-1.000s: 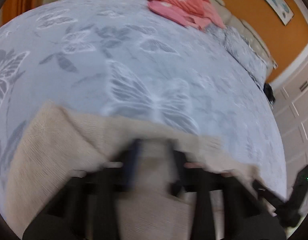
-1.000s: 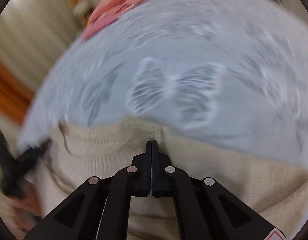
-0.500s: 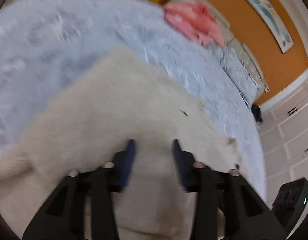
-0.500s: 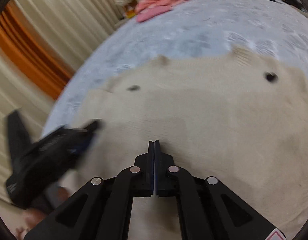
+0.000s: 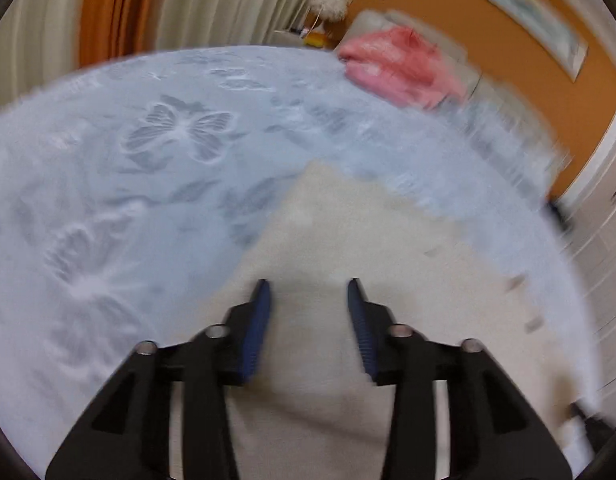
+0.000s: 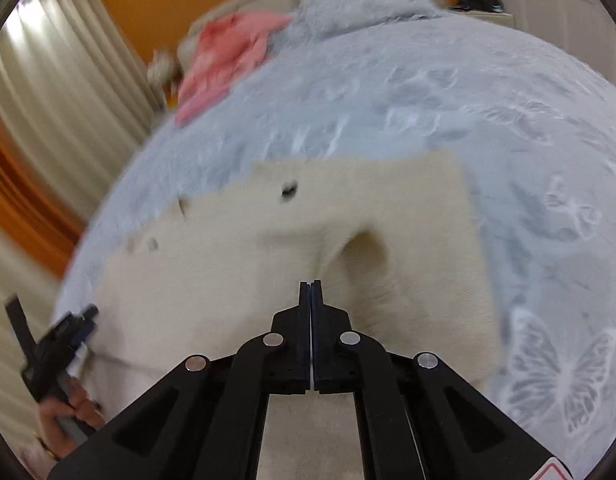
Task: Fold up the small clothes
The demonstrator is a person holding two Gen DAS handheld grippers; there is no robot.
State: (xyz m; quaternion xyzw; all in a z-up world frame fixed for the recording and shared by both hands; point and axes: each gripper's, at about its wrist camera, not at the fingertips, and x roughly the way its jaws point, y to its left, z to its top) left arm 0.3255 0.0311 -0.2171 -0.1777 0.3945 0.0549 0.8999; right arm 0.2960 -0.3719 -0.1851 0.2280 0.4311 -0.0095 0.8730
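Cream knit cardigan [image 6: 387, 220] lies flat on the butterfly-print bedspread [image 5: 108, 200]; soft, light, floppy, likely to sag; best pinched at hem or corner; left gripper [image 5: 308, 292] spread, empty; right gripper [image 6: 310, 286] pressed together, whether on knit unclear.

The knitted garment [image 6: 268, 280] is plain cream with a few small dark buttons. The bedspread [image 5: 108, 184] under it is pale blue-grey, printed with white and grey butterflies. At the far end lies a coral-pink garment [image 5: 395, 64]. The wall [image 5: 487, 40] is orange; the curtains [image 5: 212, 4] are cream with an orange band.
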